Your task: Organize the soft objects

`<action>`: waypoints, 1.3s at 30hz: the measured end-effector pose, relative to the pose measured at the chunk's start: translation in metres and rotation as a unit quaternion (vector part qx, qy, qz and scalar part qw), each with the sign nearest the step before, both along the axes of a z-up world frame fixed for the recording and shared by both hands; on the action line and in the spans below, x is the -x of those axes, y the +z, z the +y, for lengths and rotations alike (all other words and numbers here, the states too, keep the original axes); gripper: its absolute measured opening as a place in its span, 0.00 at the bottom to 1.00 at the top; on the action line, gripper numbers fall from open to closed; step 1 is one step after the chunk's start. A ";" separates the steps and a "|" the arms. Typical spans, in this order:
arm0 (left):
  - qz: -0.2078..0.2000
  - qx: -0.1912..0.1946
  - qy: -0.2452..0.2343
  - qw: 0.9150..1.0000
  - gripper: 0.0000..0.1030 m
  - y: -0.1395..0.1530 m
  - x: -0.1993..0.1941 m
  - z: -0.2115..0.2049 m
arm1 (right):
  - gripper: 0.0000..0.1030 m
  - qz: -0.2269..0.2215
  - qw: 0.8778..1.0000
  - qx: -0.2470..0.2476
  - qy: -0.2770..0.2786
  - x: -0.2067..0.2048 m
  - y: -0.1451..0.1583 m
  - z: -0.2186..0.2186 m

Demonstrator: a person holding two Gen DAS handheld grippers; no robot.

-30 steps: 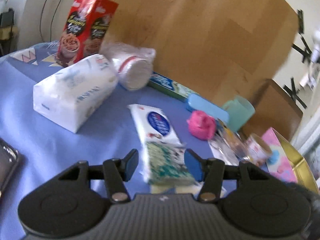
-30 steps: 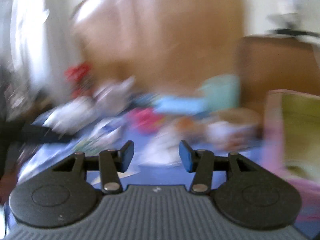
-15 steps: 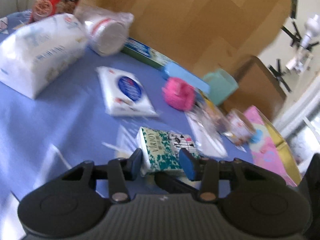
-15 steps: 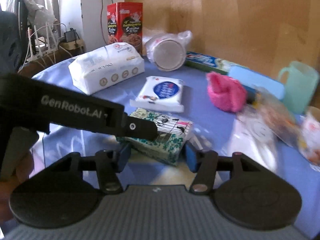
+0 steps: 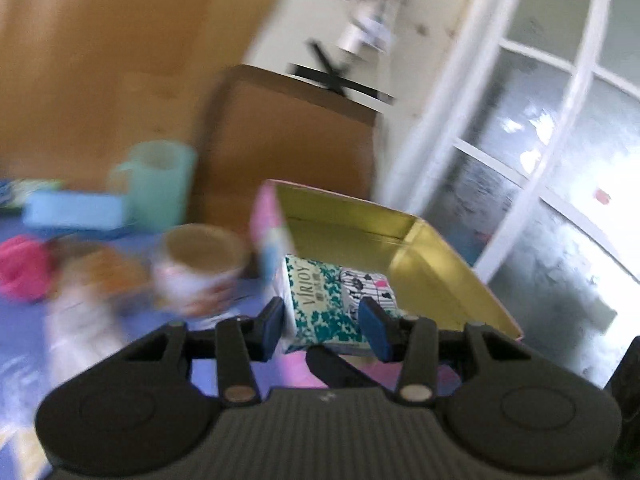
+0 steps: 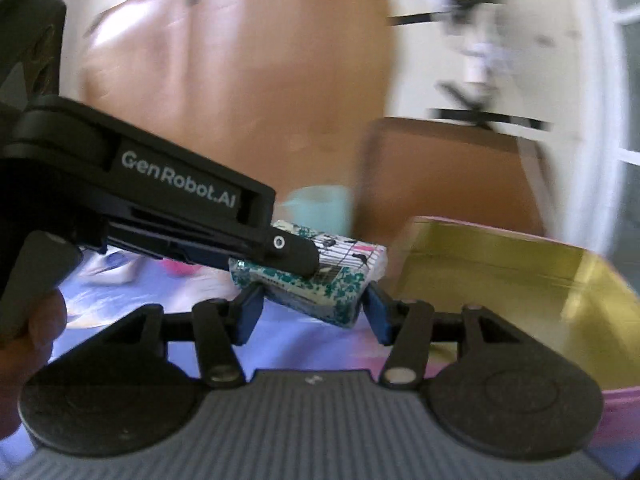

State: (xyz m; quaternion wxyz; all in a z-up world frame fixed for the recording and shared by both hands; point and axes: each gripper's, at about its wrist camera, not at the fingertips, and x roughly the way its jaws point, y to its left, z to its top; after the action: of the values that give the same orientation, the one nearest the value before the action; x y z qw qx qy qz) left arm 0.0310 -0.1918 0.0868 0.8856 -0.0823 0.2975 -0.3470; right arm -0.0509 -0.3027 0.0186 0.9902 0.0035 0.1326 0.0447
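Both grippers clamp one item: a soft rectangular tissue pack with teal floral and black-striped print (image 5: 334,300). Left gripper (image 5: 326,326) pinches it narrow across its width, blue pads pressing both sides. Right gripper (image 6: 310,308) holds the same pack (image 6: 320,280) from another side at medium width, pads on its ends. The pack is lifted off the surface, at the near rim of a square tin box with gold interior and pink outside (image 5: 424,264), which sits at 1 to 2 o'clock from it in the left view. The surface is a blue-violet tablecloth (image 5: 24,320), cluttered and blurred. At 9 to 10 o'clock: patterned paper cup (image 5: 196,268), mint plastic mug (image 5: 160,180), light blue flat case (image 5: 72,210), pink fuzzy item (image 5: 22,268). Room: brown cardboard sheets (image 5: 120,60) at 12, cream wall, white-framed glass door (image 5: 560,140) at 3, bright glare. A hand (image 6: 36,344) shows at 9 in the right view.
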 end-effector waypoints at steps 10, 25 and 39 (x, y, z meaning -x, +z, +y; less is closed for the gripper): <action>-0.026 -0.041 0.042 0.998 0.61 -0.015 -0.002 -0.038 | 0.57 0.009 0.984 -0.067 -0.162 -0.020 -0.026 -0.082; 0.006 -0.097 0.211 0.973 0.61 -0.037 0.015 0.097 | 0.57 -0.170 0.971 -0.096 -0.137 0.042 0.007 -0.011; -0.032 -0.108 0.211 0.971 0.61 -0.044 0.032 0.105 | 0.65 -0.060 0.977 -0.118 -0.167 0.041 -0.006 -0.006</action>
State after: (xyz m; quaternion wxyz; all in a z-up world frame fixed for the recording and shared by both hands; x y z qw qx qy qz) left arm -0.0010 -0.0868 0.0429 0.9515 -0.0361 0.2805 -0.1210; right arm -0.0924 -0.3090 0.0122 0.9824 0.1400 0.0640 -0.1057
